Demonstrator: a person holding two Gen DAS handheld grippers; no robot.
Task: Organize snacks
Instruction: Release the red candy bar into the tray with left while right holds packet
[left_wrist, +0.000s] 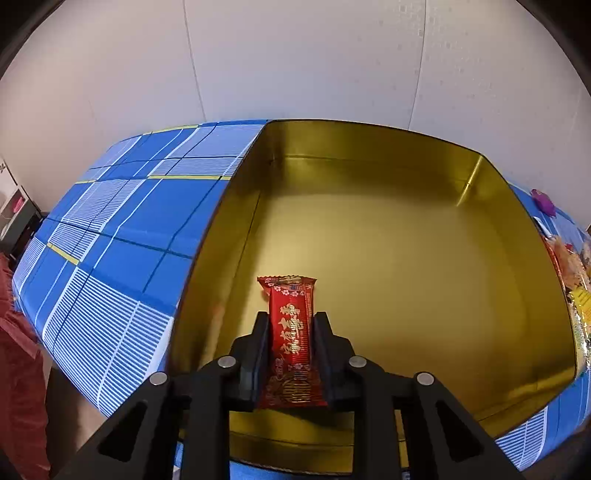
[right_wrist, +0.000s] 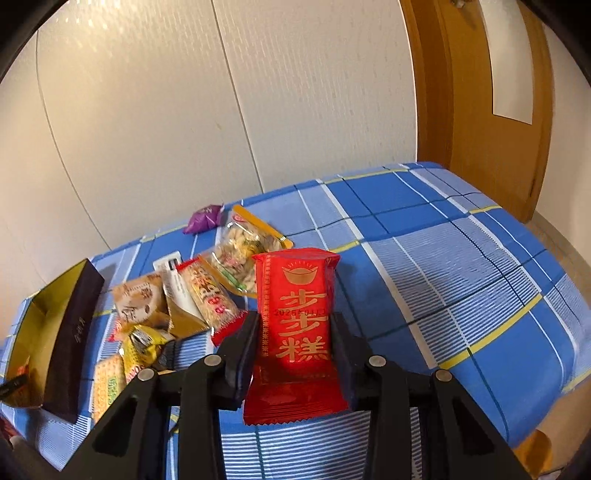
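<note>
My left gripper (left_wrist: 290, 321) is shut on a narrow red snack bar (left_wrist: 290, 332) with gold characters, held over the near left part of the open gold tin box (left_wrist: 369, 155). The box floor looks bare. My right gripper (right_wrist: 293, 321) is shut on a wider red snack packet (right_wrist: 295, 328) with gold characters, held above the blue checked cloth (right_wrist: 443, 258). To its left lies a pile of loose snacks (right_wrist: 207, 280), and the gold box with its dark outer wall (right_wrist: 72, 332) stands at the far left.
A purple wrapped sweet (right_wrist: 203, 219) lies at the back of the pile near the white wall. A wooden door (right_wrist: 491, 110) stands at the right. Snack packets (left_wrist: 576, 266) show past the box's right wall. The cloth-covered table edge (left_wrist: 92, 369) drops off at the left.
</note>
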